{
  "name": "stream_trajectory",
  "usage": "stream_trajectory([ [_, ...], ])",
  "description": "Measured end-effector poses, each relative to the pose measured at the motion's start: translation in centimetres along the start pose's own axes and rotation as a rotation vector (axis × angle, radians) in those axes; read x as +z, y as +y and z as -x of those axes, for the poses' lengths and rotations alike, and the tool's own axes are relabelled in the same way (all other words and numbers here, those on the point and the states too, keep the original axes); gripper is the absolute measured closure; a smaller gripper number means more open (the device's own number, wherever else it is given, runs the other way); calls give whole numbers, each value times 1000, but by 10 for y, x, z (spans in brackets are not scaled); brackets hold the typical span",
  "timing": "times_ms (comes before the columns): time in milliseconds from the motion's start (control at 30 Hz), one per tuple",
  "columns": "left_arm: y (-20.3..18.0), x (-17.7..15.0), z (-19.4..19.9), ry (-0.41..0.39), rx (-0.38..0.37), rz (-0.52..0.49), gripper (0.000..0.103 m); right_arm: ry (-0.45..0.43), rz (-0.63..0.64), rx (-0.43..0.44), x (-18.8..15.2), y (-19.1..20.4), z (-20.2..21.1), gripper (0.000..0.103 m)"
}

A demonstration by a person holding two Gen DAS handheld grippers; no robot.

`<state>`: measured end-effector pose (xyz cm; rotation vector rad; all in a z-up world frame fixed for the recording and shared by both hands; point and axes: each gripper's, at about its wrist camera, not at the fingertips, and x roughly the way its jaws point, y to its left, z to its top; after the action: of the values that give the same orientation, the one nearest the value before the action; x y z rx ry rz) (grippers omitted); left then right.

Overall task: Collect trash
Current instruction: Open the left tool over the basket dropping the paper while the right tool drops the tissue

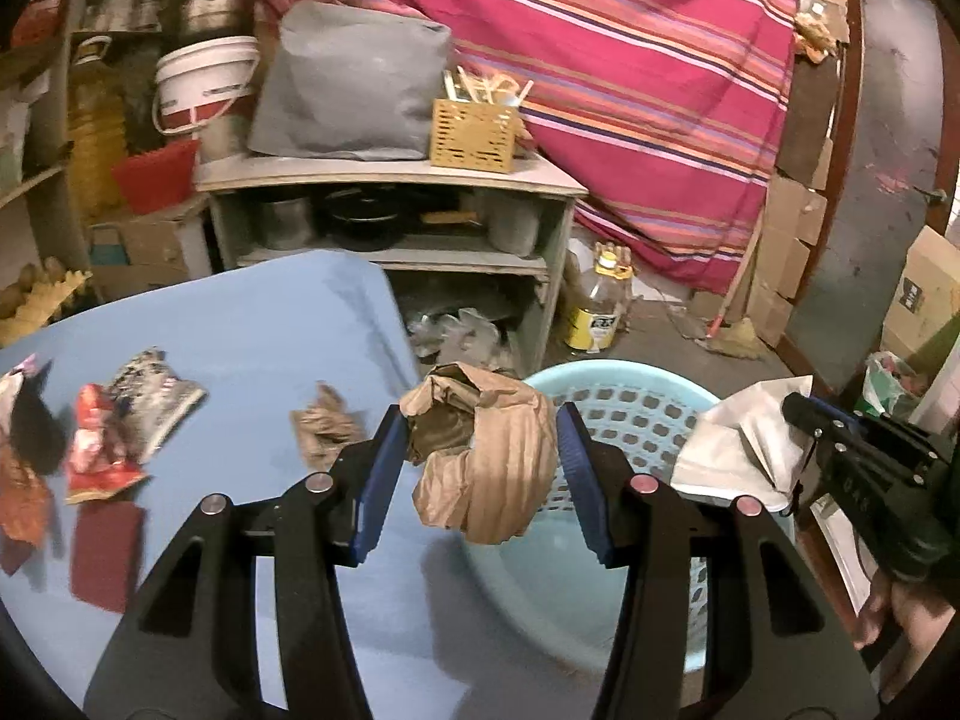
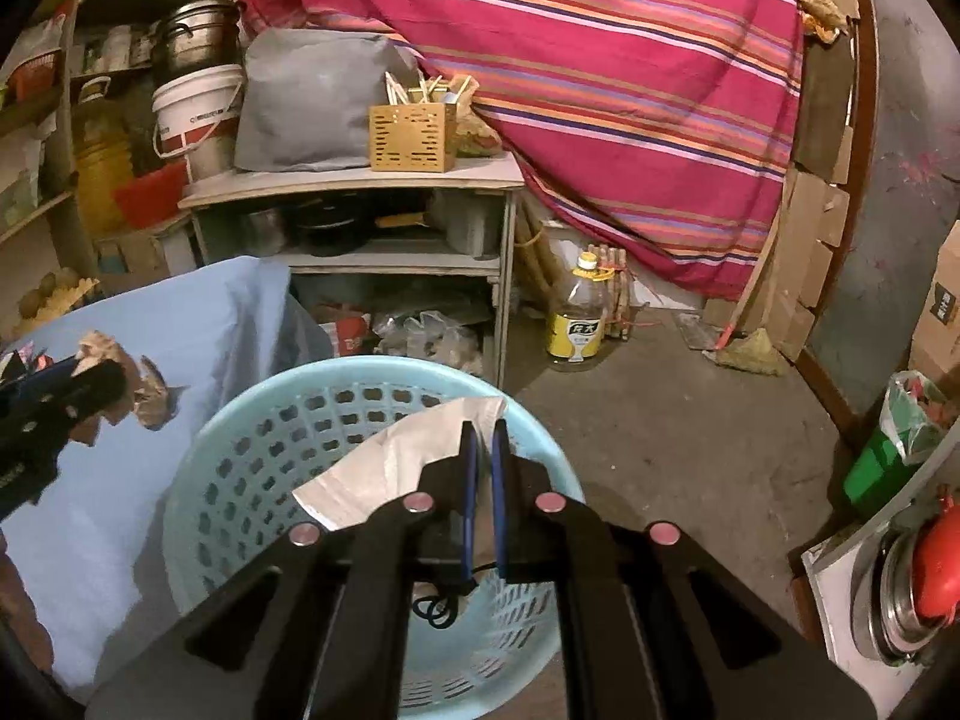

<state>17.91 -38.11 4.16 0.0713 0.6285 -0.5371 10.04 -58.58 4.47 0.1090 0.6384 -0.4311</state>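
Over basket (image 1: 606,576) rim at worktop (image 1: 240,324) right edge: my left fingers (image 1: 384,468) spread, crumpled brown paper (image 1: 486,456) between, seemingly loose. My right fingers (image 2: 469,468) pinching white paper (image 2: 396,462) above basket.

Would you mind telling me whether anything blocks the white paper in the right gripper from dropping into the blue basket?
Nothing visible does. The right gripper pinches the white paper directly over the open blue basket. The left gripper with its crumpled brown paper sits off to the side, near the basket's rim.
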Motion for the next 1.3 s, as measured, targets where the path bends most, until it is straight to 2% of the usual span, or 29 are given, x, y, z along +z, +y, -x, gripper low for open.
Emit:
stream_trajectory([
  [333,-29,12,-29,21,-23,-19,50,13,-27,-9,-6,-12,-5,98],
  [367,-31,14,-29,21,-22,-27,42,16,-28,-7,-6,-12,-7,98],
  [400,-32,15,-29,19,-15,-30,28,17,-27,-7,-7,-12,-8,98],
  [467,-31,17,-25,5,-8,-33,15,20,-25,-5,-7,-11,-9,98],
  [700,-11,16,-3,-24,22,-43,7,32,-29,7,-8,-3,-15,97],
  [733,-4,15,3,-32,31,-36,6,38,-30,14,-8,-1,-17,94],
  [833,10,17,14,-46,60,-28,5,49,-32,26,-8,8,-20,93],
  [900,22,17,21,-48,81,-19,5,53,-30,29,-8,14,-21,67],
  [933,27,17,24,-50,92,-17,5,50,-32,32,-9,16,-21,42],
  [967,34,16,29,-55,113,-17,5,42,-34,33,-9,18,-19,38],
  [1100,55,14,46,-88,179,-22,5,50,-27,33,-9,25,-18,35],
  [1167,66,12,60,-122,224,-20,5,36,-36,27,-9,27,-13,23],
  [1300,85,8,79,-136,277,-24,5,23,-58,30,-6,34,-6,17],
])
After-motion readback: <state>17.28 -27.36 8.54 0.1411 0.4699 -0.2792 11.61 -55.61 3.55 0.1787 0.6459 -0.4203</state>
